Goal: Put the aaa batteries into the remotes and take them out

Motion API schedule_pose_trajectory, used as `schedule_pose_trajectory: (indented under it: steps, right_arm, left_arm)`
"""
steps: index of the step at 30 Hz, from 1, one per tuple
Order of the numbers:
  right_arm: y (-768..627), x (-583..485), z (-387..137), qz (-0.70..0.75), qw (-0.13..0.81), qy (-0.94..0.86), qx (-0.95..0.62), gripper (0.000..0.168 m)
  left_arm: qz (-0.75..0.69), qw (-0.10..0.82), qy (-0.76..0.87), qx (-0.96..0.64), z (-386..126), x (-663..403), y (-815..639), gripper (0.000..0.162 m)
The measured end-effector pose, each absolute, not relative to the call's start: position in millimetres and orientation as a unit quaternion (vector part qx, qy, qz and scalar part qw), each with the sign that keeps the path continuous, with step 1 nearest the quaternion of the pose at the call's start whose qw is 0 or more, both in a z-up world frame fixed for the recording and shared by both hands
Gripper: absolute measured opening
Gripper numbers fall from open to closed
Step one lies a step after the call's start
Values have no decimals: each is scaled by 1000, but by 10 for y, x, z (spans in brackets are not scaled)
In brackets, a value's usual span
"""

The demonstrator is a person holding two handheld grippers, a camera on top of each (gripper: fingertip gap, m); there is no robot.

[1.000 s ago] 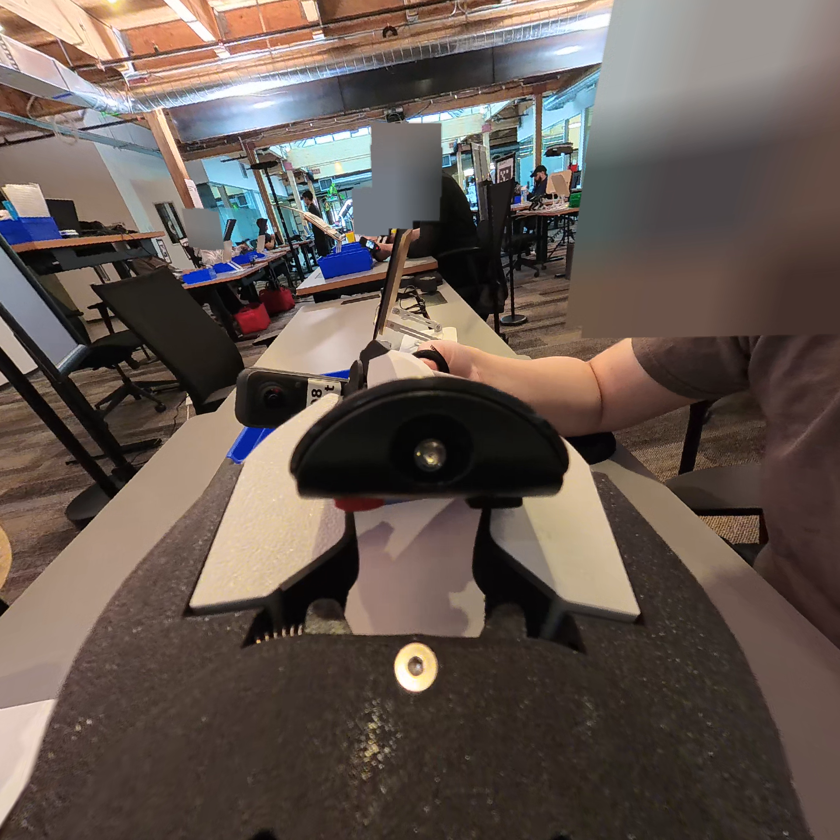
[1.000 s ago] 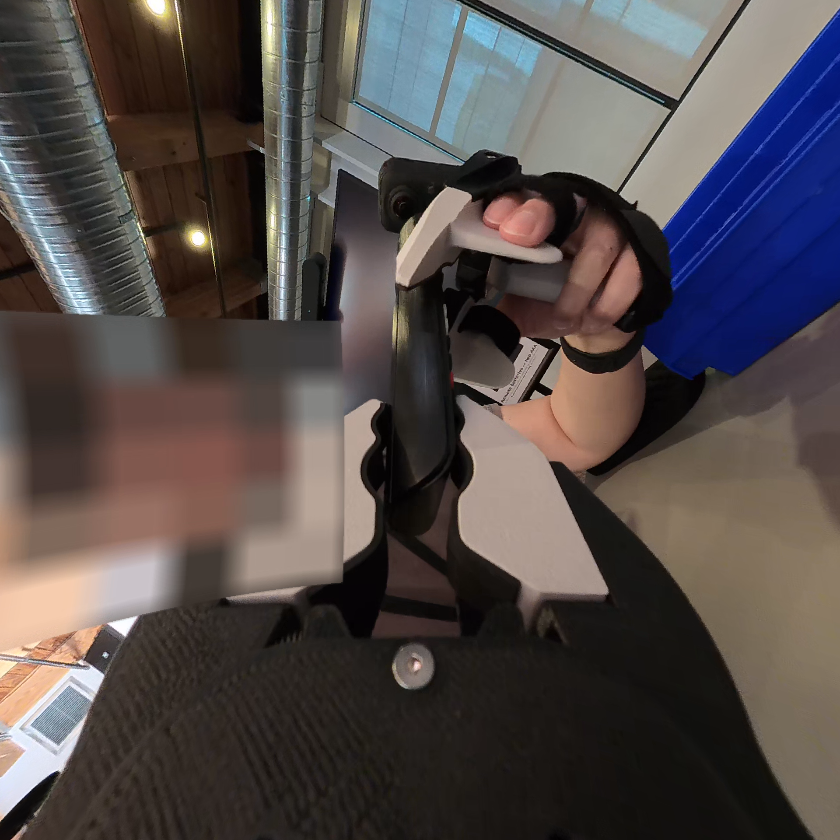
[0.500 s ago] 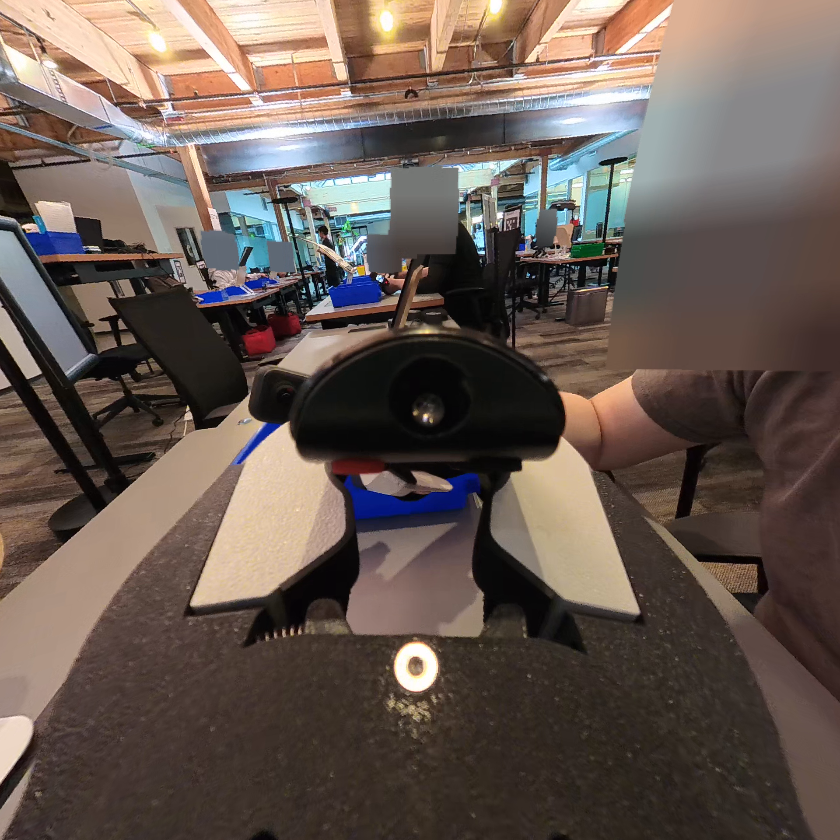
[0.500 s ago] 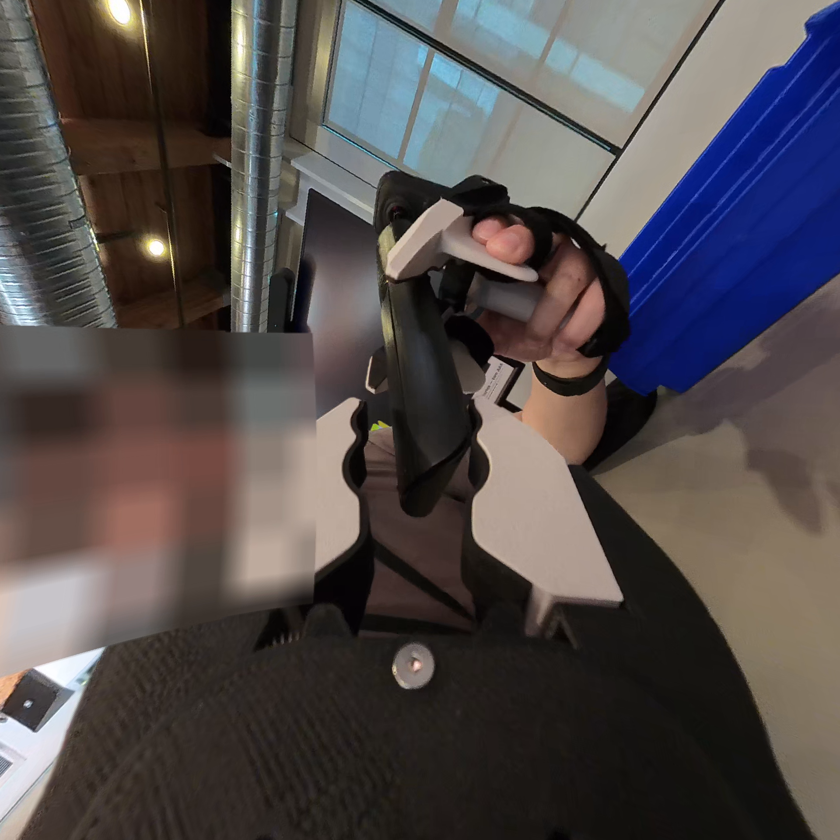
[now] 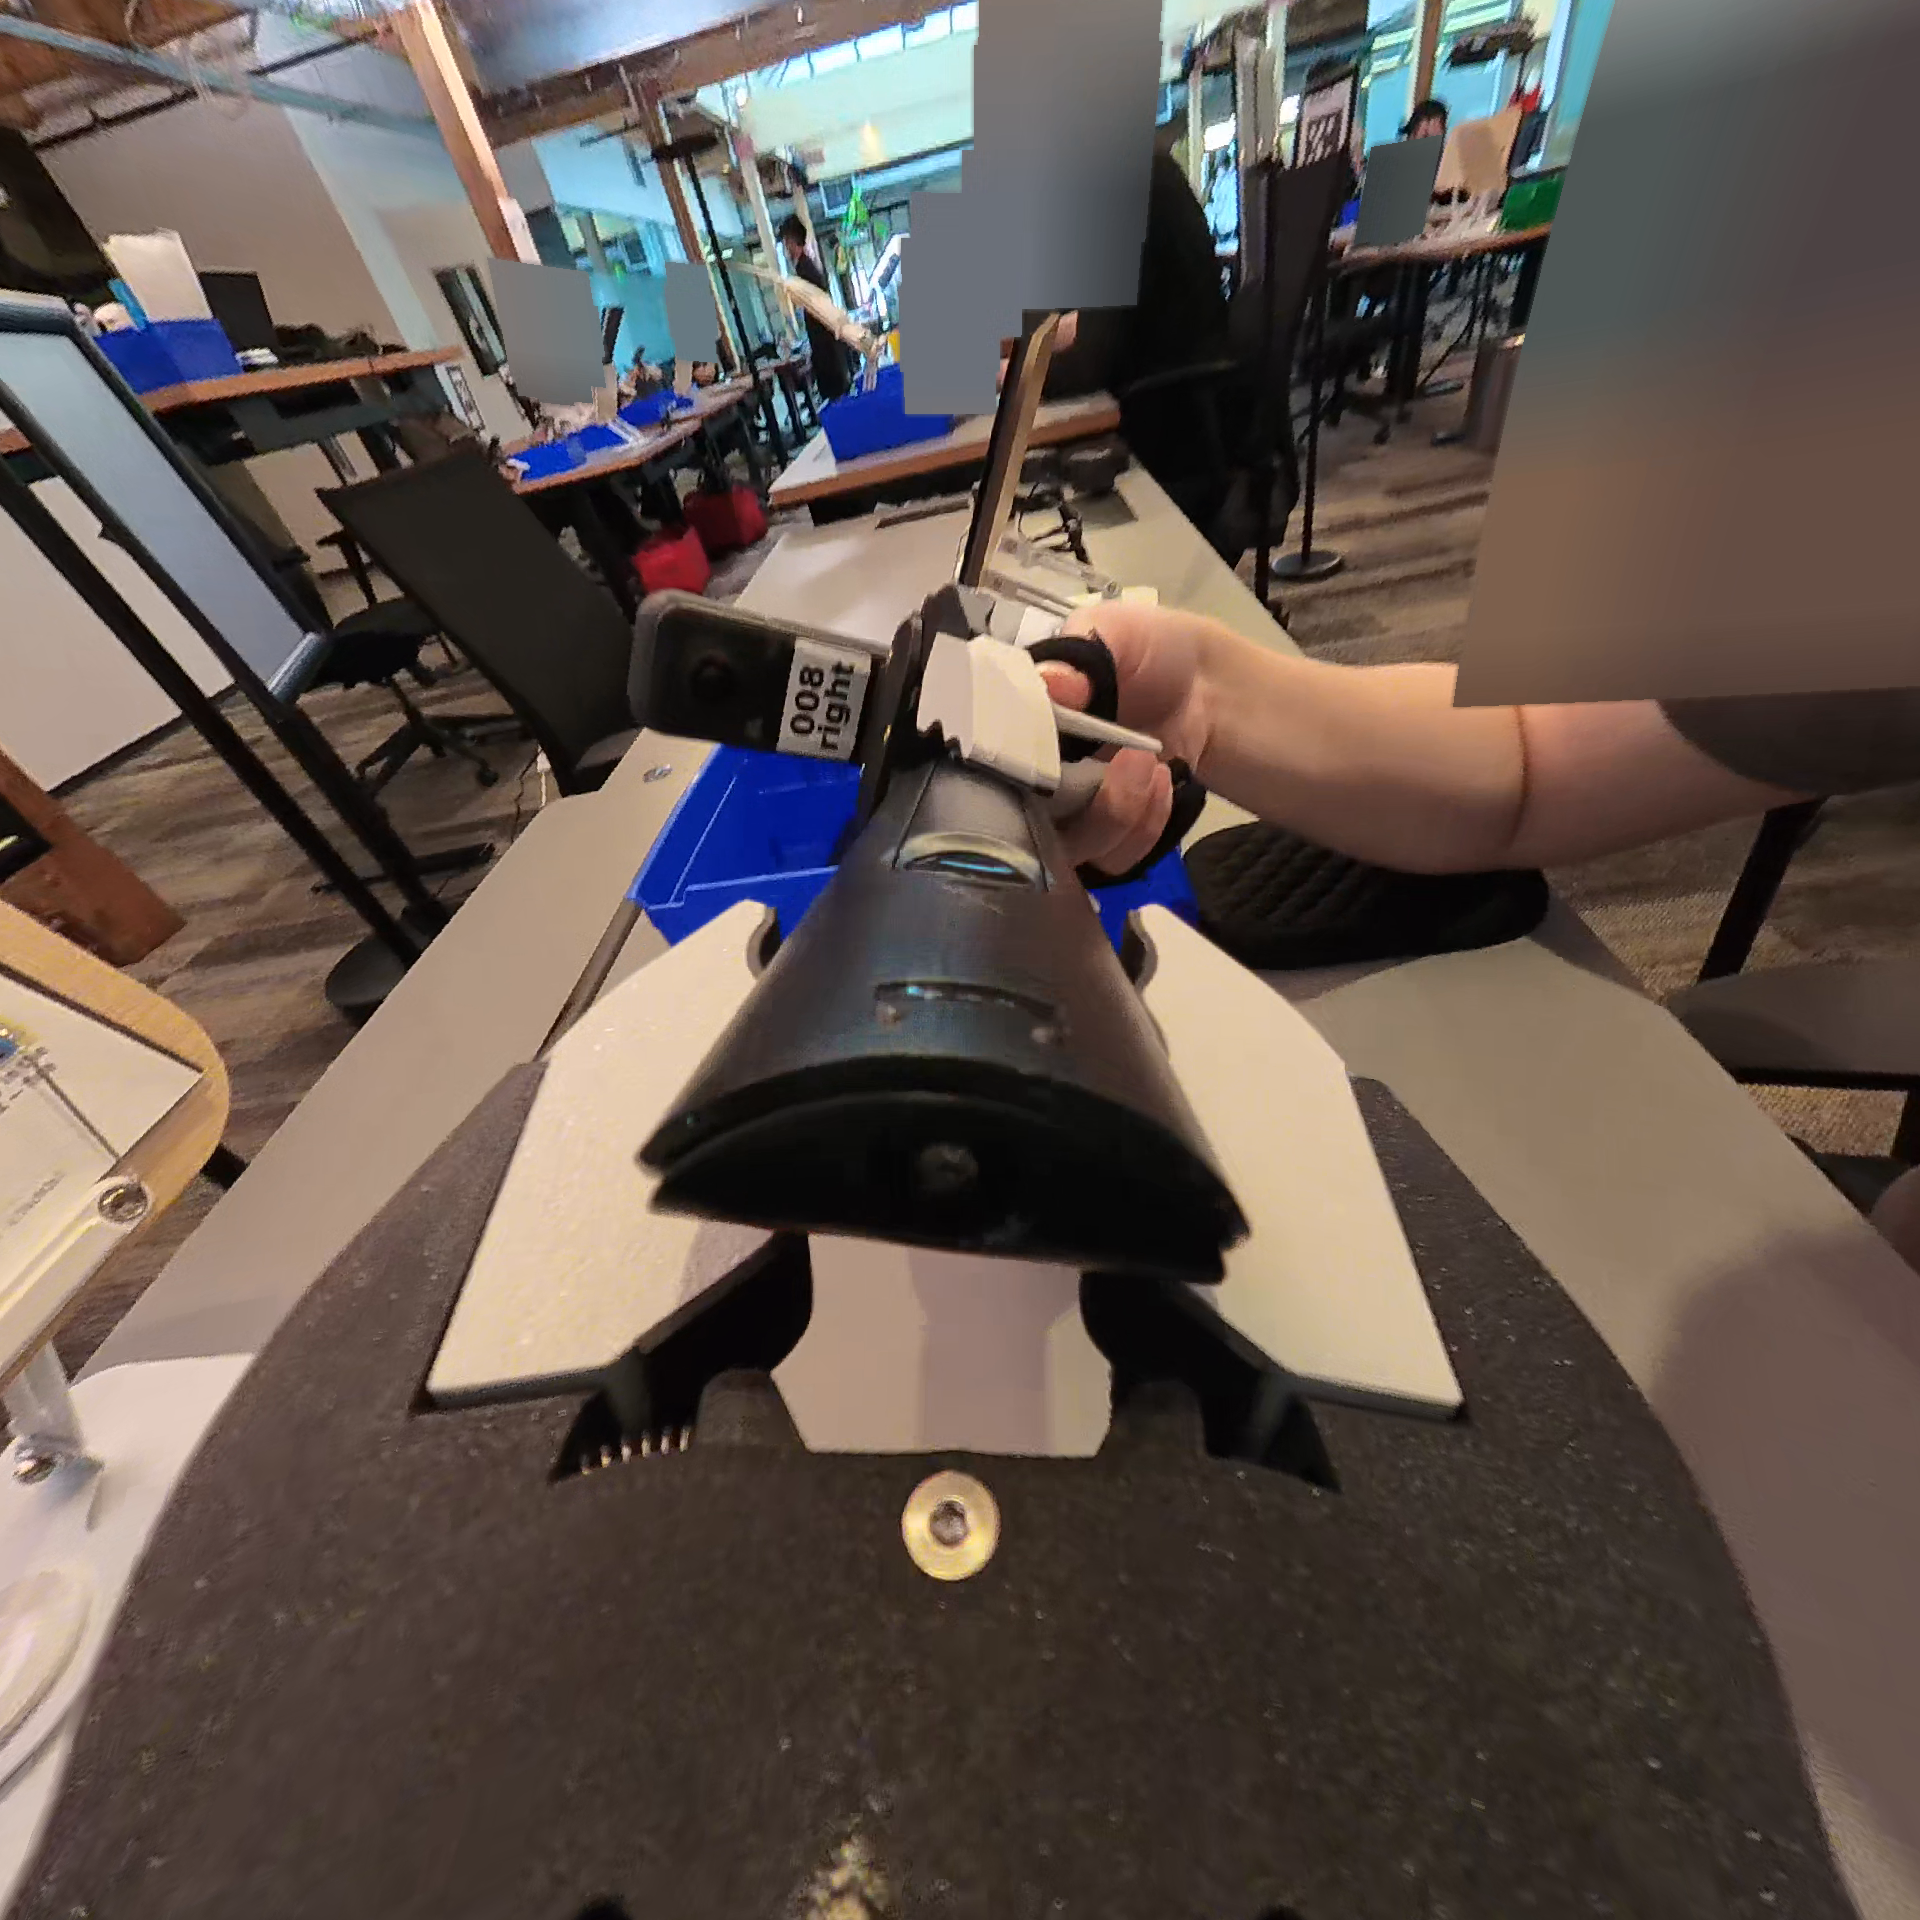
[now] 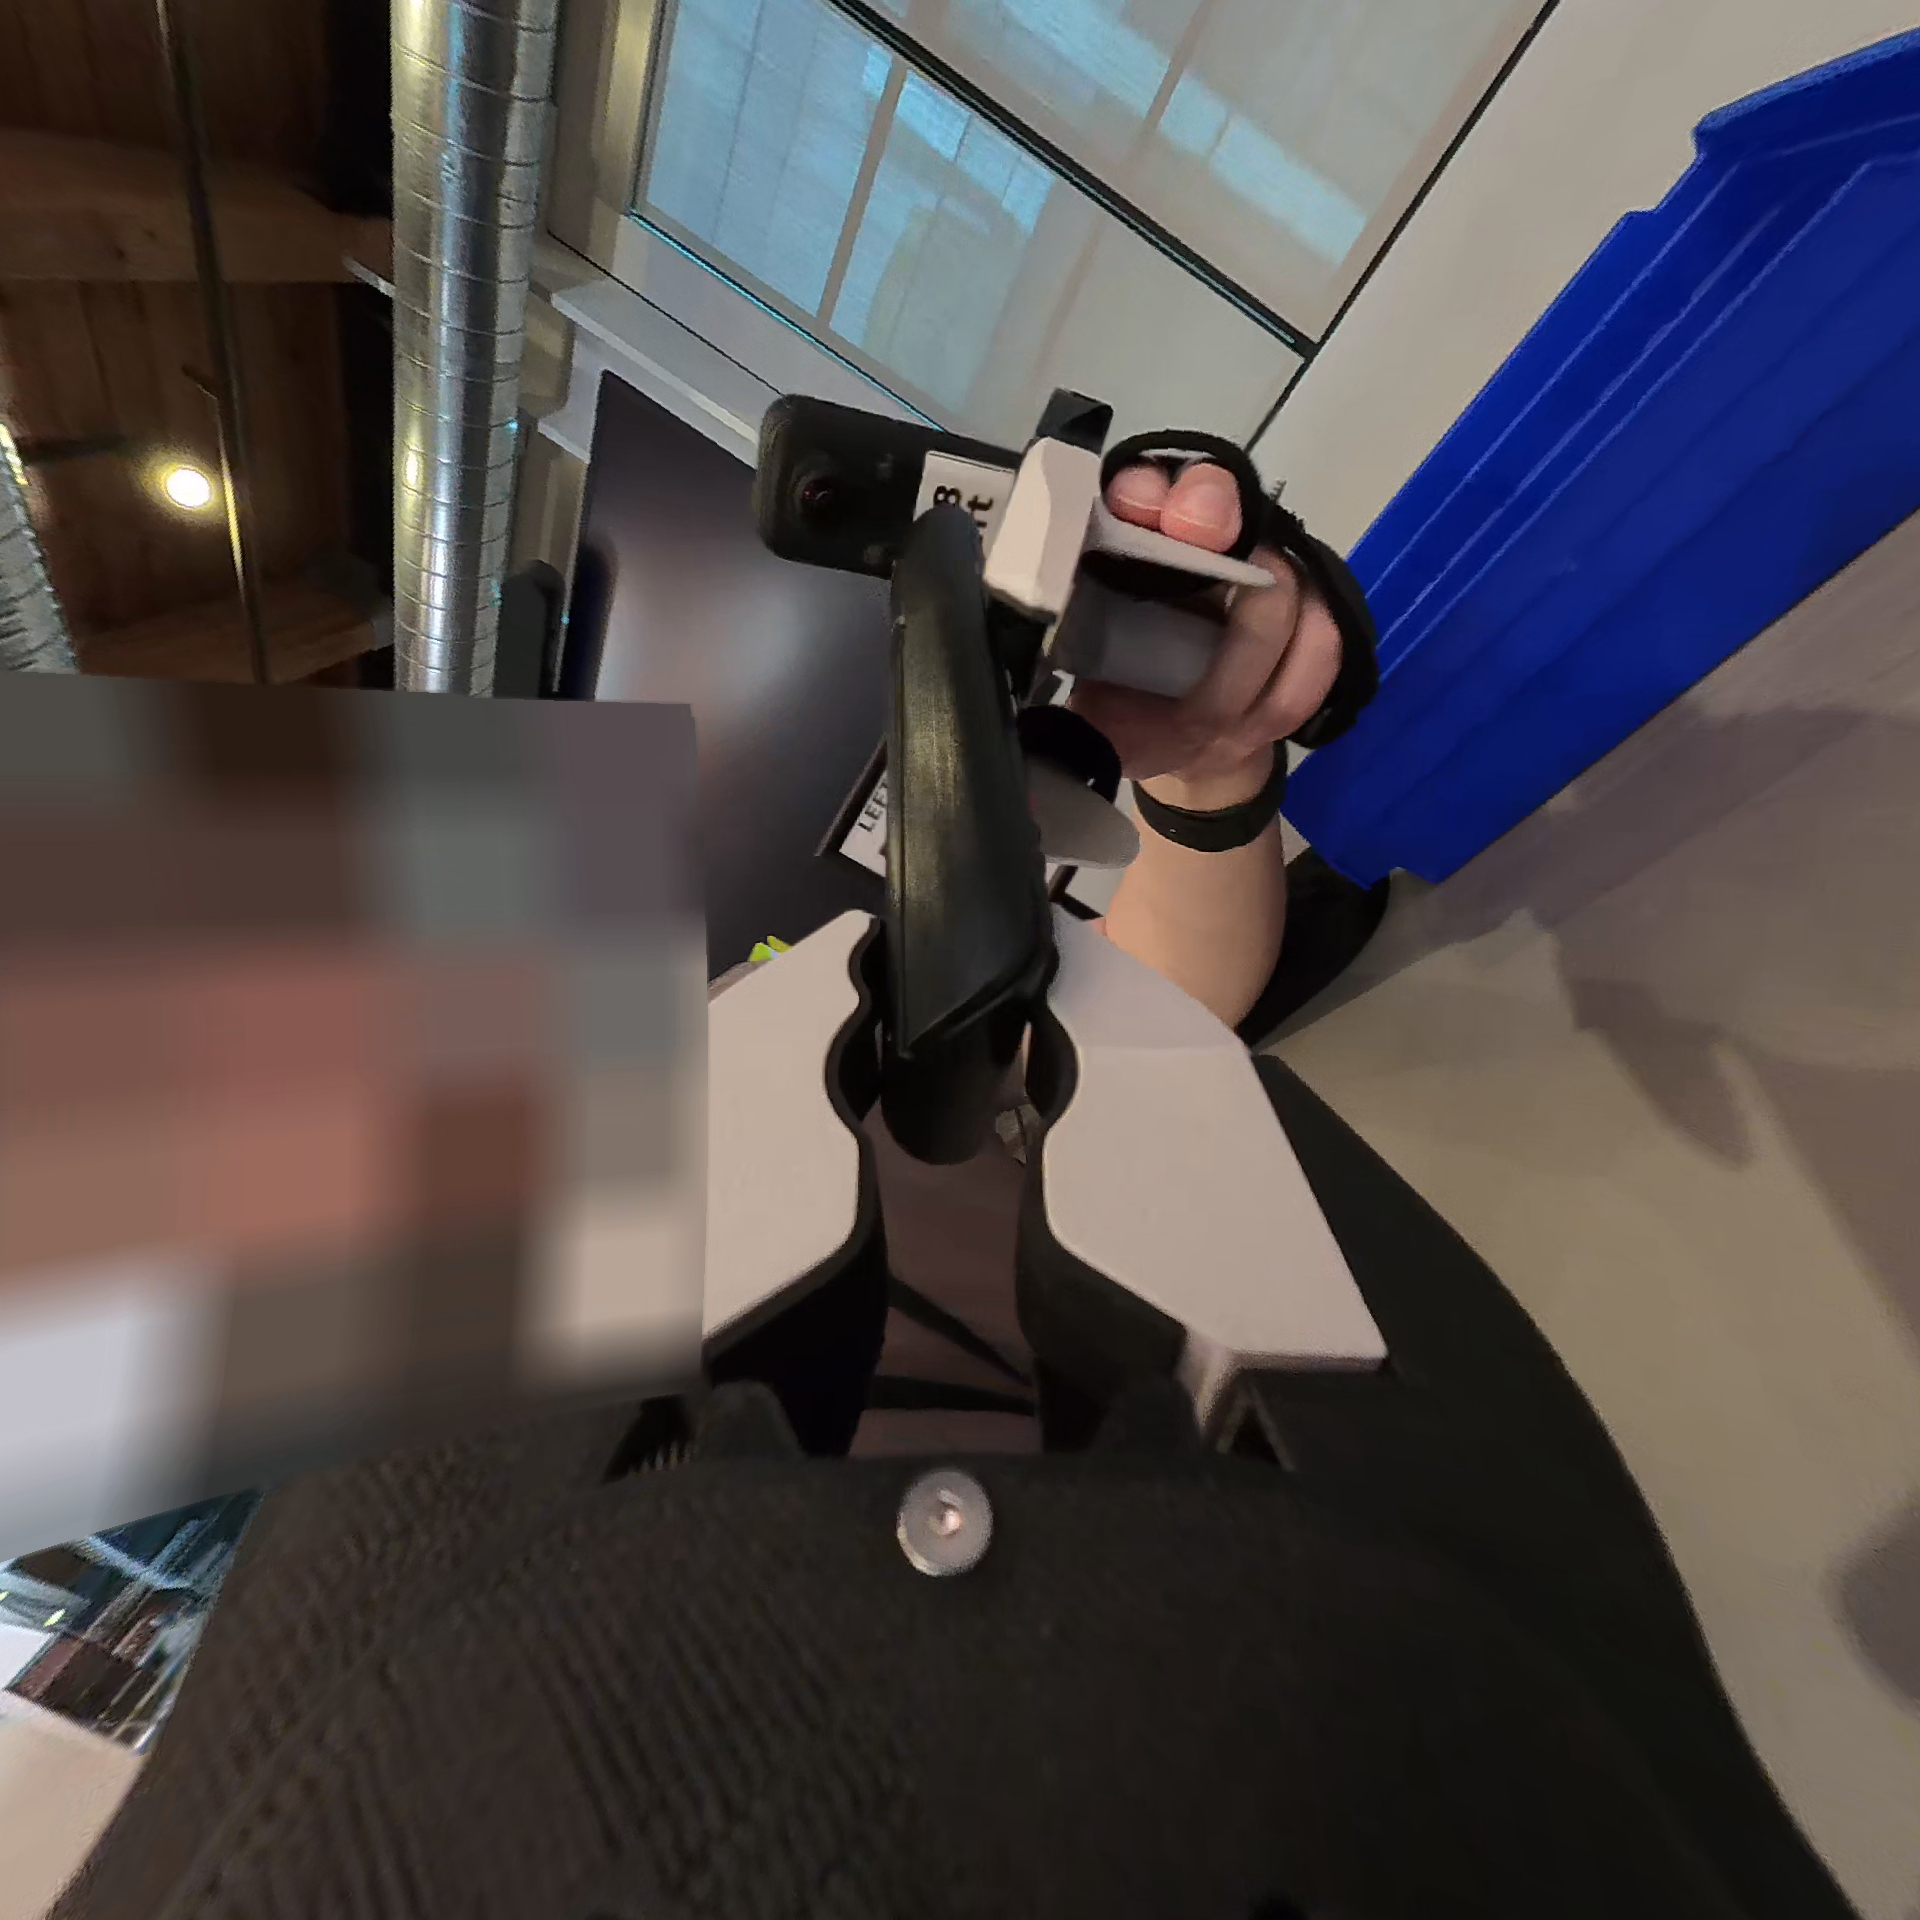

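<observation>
A black remote [image 5: 935, 1039] is held in the air between both grippers. My left gripper [image 5: 951, 925] is shut on its wide body, with the near end sticking out toward the camera. My right gripper [image 6: 951, 987] is shut on the thin sides of the other end of the remote [image 6: 945, 831]. It also shows in the left wrist view [image 5: 966, 707], gripping the far end. The left gripper [image 6: 1049, 675] shows in the right wrist view, held by a hand. No batteries are in view.
A blue bin [image 5: 748, 831] stands on the grey table [image 5: 1558, 1143] just beyond the remote and shows in the right wrist view [image 6: 1610, 468]. A black pad [image 5: 1351, 894] lies at the right. A framed stand [image 5: 62, 1091] sits at the left edge.
The remote has tilted, so the left wrist view now shows its long face instead of its end. The right gripper's pads opened around the remote's end and came together on it again.
</observation>
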State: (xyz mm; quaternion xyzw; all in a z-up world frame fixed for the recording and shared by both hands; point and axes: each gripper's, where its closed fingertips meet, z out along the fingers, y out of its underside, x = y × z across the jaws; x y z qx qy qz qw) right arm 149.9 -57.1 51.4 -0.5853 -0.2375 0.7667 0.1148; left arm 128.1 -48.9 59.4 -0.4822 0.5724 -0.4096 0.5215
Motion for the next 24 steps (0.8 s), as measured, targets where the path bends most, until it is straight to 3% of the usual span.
schedule_pose_trajectory:
  steps: [7,13,18,24]
  right_arm:
    - [-599,1463,515,783,93,-228,-571,25]
    - [-438,1526,628,762,192,-230,-574,25]
    - [-381,1628,584,752,186,-224,-591,24]
    - [-256,1674,453,732,196,-214,-617,24]
  left_arm:
    - [-388,519,586,-486,518,1307,-487,69]
    - [-487,487,545,-478,656,1325,-583,69]
    - [-518,468,506,-506,731,1265,-498,68]
    - [-530,377,491,-579,549,1171,-422,62]
